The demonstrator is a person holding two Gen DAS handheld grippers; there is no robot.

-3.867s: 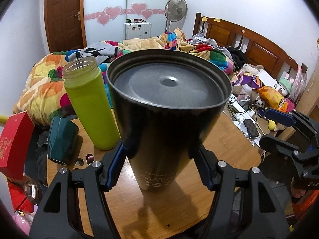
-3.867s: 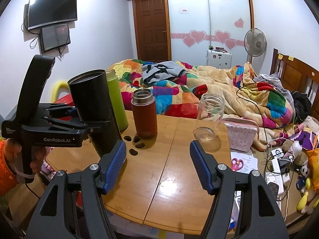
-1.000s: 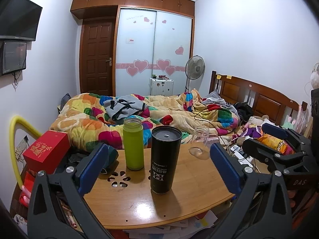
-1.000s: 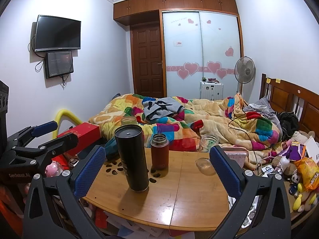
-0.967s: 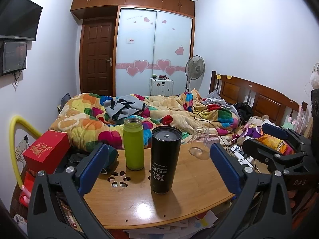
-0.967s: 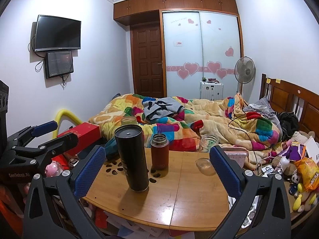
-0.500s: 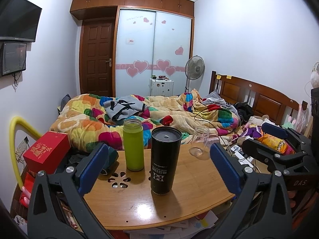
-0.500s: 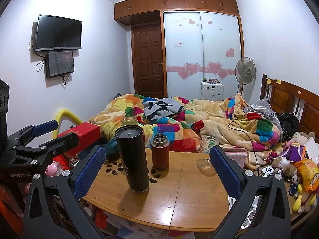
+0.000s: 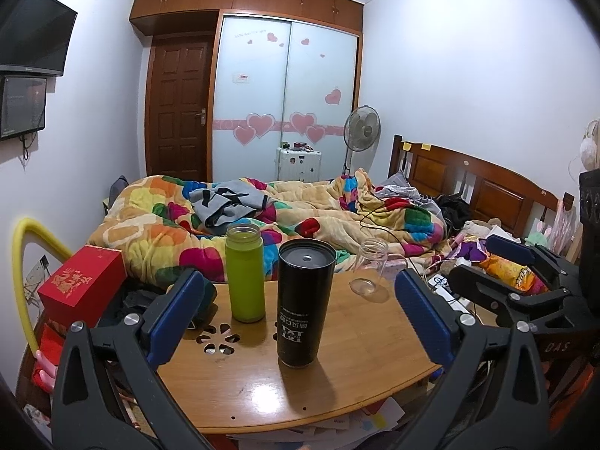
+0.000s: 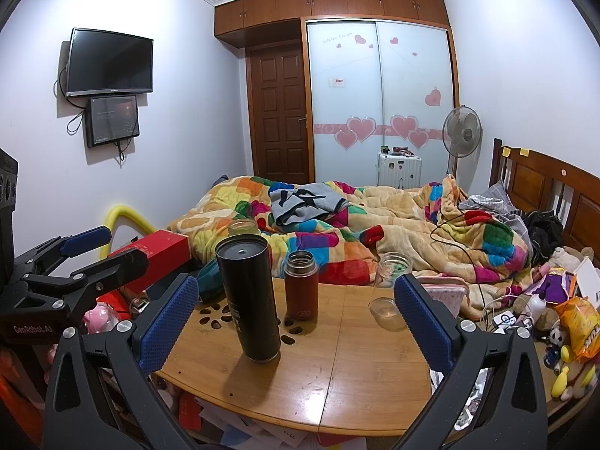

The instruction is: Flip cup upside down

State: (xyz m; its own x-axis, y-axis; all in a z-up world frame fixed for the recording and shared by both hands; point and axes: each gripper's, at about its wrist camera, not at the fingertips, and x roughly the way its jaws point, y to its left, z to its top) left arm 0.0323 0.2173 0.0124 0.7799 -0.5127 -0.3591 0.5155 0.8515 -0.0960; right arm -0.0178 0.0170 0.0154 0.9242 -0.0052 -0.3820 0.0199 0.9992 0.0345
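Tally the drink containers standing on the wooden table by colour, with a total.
Black, tall metal tumbler: 1
Lime-green bottle: 1
Reddish-brown flask: 1
Clear glass jar: 1
Total: 4

A dark teal cup shows at the table's left edge; whether it rests on the table is unclear, so it is not counted.

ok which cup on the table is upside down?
The black tumbler: closed base up, label text inverted. The green bottle, brown flask and glass jar stand mouth up.

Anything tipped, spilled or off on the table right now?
No spill shows. The black cup stands base-up, its label print inverted. The clear glass jar leans tilted. Both grippers are open, clear of it.
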